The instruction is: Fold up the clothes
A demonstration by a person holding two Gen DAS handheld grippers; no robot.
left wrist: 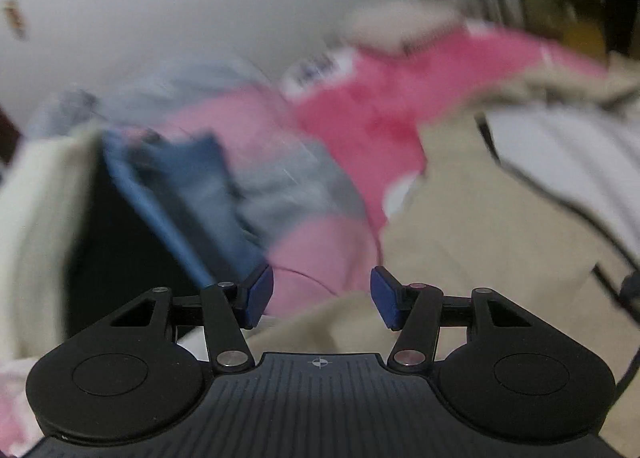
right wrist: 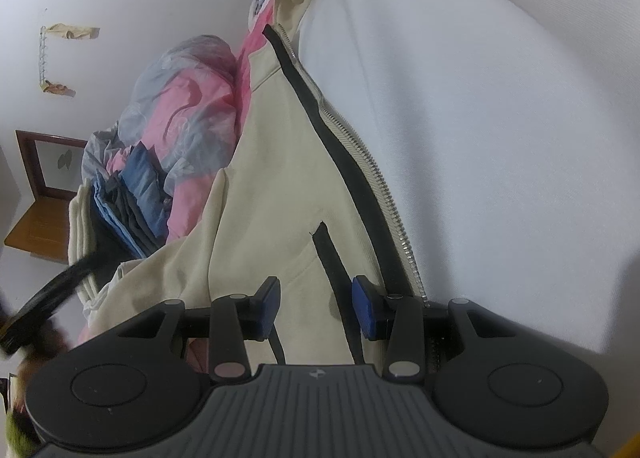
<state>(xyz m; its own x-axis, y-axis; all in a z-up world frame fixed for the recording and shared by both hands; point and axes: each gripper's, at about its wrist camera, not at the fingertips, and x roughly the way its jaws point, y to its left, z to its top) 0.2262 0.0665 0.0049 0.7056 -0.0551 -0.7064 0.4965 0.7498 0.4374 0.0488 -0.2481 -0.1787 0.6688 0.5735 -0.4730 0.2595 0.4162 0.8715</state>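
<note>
Cream zip jacket (right wrist: 272, 194) spread on white bed (right wrist: 500, 138).
Both the left gripper (left wrist: 322, 296) and right gripper (right wrist: 316, 308) are held released; folded blue clothes (right wrist: 128, 202) are stacked alongside.

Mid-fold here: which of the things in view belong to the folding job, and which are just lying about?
For the job:
cream zip jacket
left hand-held gripper, open
right hand-held gripper, open

Lying about:
pink garment
folded blue clothes
pink and grey quilt
wooden chair

One cream zip jacket (right wrist: 280, 162), one pink garment (left wrist: 380, 106), one blue folded stack (right wrist: 132, 198), two grippers.
</note>
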